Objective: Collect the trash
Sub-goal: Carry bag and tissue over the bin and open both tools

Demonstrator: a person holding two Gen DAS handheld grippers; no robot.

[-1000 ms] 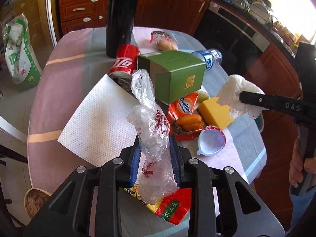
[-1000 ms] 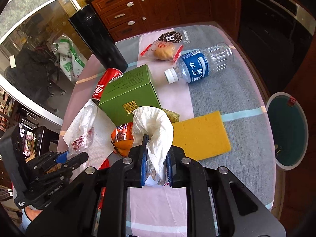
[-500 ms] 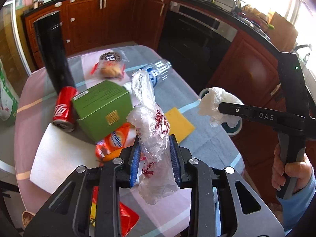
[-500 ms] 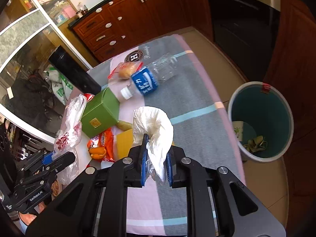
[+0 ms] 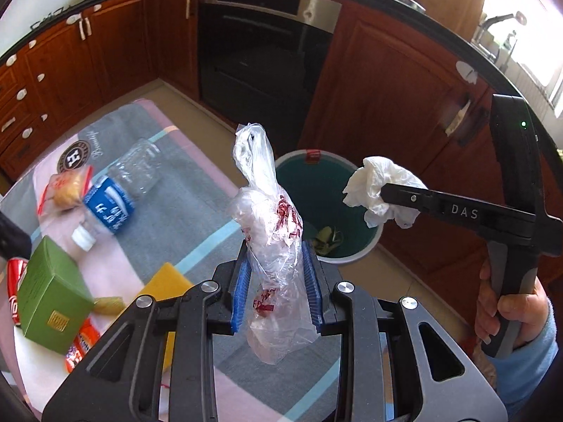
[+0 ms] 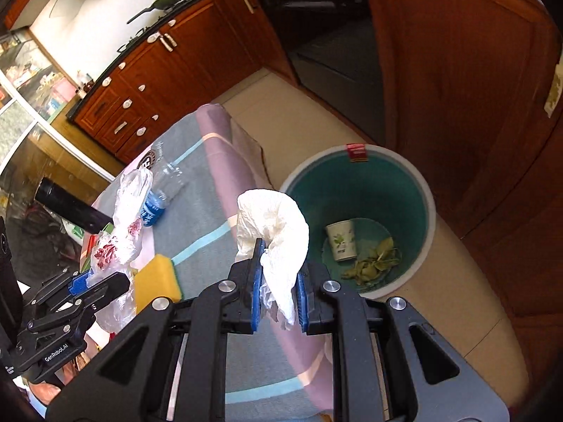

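Trash here is two pieces, one in each set of jaws. A clear plastic bag (image 5: 272, 246) with red print stands long and upright between the blue pads (image 5: 241, 288) of the left gripper (image 5: 276, 290), its twisted top rising well past the tips and its loose bottom hanging behind them toward the camera. A crumpled white paper towel (image 6: 278, 232) arches over the tips of the right gripper (image 6: 278, 293), bunched into a rounded hump with a tail drooping between the pads. Both sets of jaws are clenched narrowly, each grasping its piece. Beyond both tips, on the floor beside the desk (image 6: 211, 218), stands a teal bin (image 6: 427, 211) holding a paper cup (image 6: 340, 241) and green leaves (image 6: 374, 262). Left of the left jaws, on the desk, lie a water bottle (image 5: 121, 190), a green box (image 5: 51, 302) and a yellow sponge (image 5: 163, 285).
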